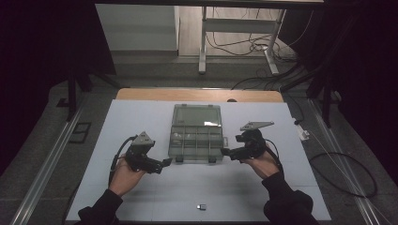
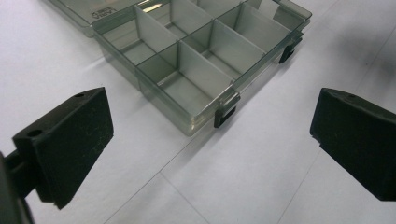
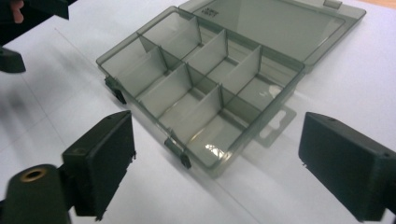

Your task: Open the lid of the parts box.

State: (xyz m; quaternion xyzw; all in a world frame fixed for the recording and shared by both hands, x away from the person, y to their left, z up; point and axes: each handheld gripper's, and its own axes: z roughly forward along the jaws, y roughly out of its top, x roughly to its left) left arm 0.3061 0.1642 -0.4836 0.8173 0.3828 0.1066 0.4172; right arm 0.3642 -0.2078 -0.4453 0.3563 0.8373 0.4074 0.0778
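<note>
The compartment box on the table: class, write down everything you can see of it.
The compartment box is smoky, see-through plastic, lying flat on the white table with its lid swung fully open and resting flat behind it. Upright dividers split the tray into compartments that look empty. Two dark latches sit on the front edge, and a hang tab juts from one end. Nothing touches it but the table.

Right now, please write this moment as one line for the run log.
box: lid open, compartments look empty | left gripper: open, near front-left corner | right gripper: open, at right side | small object: near table front edge
</note>
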